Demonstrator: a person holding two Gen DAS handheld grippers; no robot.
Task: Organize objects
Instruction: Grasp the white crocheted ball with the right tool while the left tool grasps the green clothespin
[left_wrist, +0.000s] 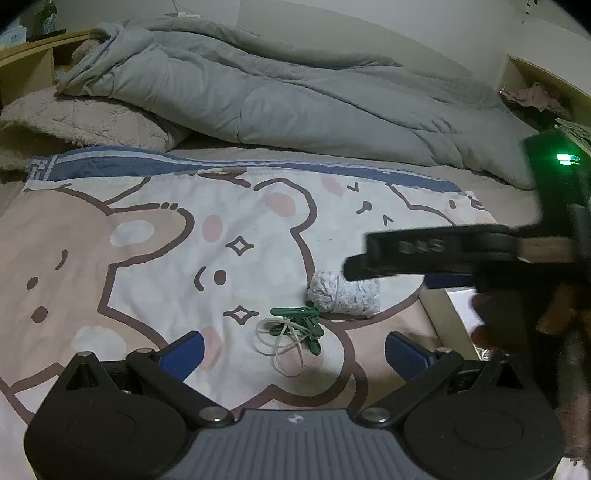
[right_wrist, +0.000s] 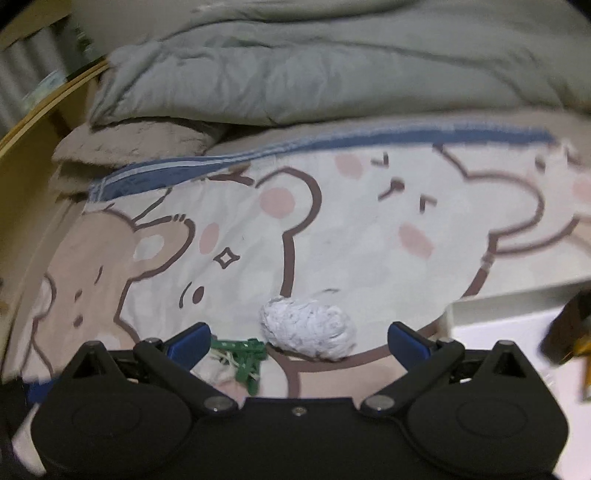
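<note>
On the bear-print sheet (left_wrist: 147, 240) lie green clothes pegs (left_wrist: 301, 325) tangled with pale rubber bands (left_wrist: 280, 341), and a white ball of yarn (left_wrist: 345, 295) just right of them. My left gripper (left_wrist: 293, 349) hovers open over the pegs and bands, nothing between its blue pads. The right gripper's body (left_wrist: 436, 254) reaches in from the right above the yarn. In the right wrist view, the right gripper (right_wrist: 299, 338) is open with the yarn (right_wrist: 308, 328) between its fingers and the pegs (right_wrist: 243, 354) by its left finger.
A rumpled grey duvet (left_wrist: 295, 92) and a fluffy beige blanket (left_wrist: 74, 118) fill the back of the bed. A white box (right_wrist: 517, 325) sits at the right edge of the sheet. Wooden shelving (left_wrist: 26, 62) flanks the bed's far left.
</note>
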